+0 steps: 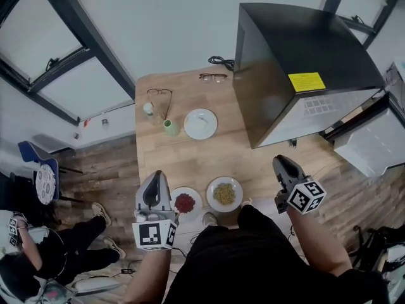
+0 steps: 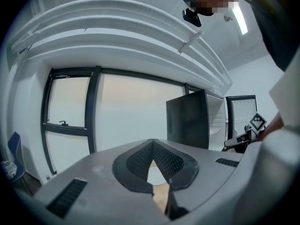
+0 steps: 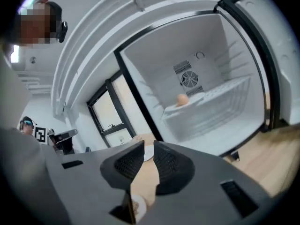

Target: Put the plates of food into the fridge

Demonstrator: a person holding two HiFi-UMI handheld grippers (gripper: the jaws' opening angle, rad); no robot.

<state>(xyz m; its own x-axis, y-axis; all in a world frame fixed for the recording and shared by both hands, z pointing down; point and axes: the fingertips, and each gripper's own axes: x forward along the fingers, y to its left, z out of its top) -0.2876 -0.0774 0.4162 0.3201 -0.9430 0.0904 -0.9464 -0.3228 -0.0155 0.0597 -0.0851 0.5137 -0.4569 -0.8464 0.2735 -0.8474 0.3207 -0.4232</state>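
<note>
Two plates of food sit at the near edge of the wooden table [image 1: 190, 163]: one with red food [image 1: 185, 203], one with yellowish food [image 1: 224, 194]. My left gripper [image 1: 156, 176] hovers just left of the red plate; its tips [image 2: 152, 143] meet with nothing between them. To the right of the yellowish plate, off the table's edge, my right gripper [image 1: 277, 160] holds nothing, and a narrow gap shows between its jaws [image 3: 148, 146]. It points at the black fridge [image 1: 304, 68], whose door [image 1: 373, 138] stands open. The white inside [image 3: 206, 107] holds a small orange-brown ball [image 3: 182, 99] on a shelf.
An empty white plate [image 1: 200, 123], a green cup [image 1: 171, 128], a small bottle [image 1: 149, 109], two pairs of glasses [image 1: 159, 95] and a cable [image 1: 220, 61] lie farther back on the table. A person [image 1: 38, 258] sits on the floor at lower left, beside a blue chair [image 1: 38, 157].
</note>
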